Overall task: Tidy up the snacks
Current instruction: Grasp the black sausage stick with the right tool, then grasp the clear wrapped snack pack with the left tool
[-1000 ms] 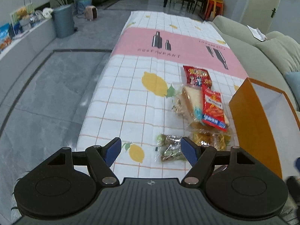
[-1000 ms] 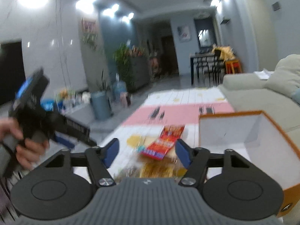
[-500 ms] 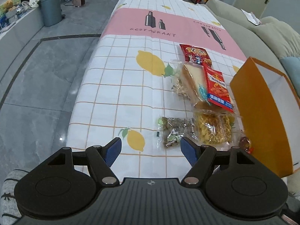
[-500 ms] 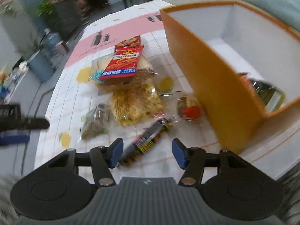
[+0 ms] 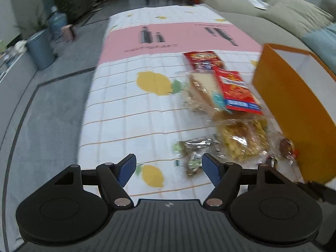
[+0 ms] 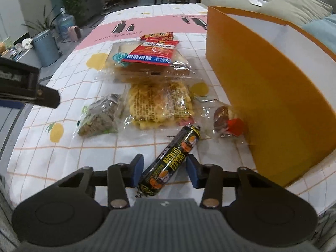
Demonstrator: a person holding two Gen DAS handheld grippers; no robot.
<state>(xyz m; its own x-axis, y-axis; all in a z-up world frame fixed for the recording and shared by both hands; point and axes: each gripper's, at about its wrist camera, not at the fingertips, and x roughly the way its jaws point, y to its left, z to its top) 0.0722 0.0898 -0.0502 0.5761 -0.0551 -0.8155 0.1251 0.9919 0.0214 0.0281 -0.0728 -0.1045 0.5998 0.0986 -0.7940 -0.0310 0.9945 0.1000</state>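
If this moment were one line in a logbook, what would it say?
right tool: open, straddling black sausage stick | left tool: open, empty, above tablecloth | orange box: right of snacks

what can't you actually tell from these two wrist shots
- Inside of the orange cardboard box: in both views its near wall hides the floor, so any contents are unseen.
- Black-and-yellow sausage stick: right view, its near end runs under the right gripper, whose jaws are open around it; contact unclear.
- Left view: motion blur makes the red snack packet print unreadable.
- Left gripper: open, nothing between.
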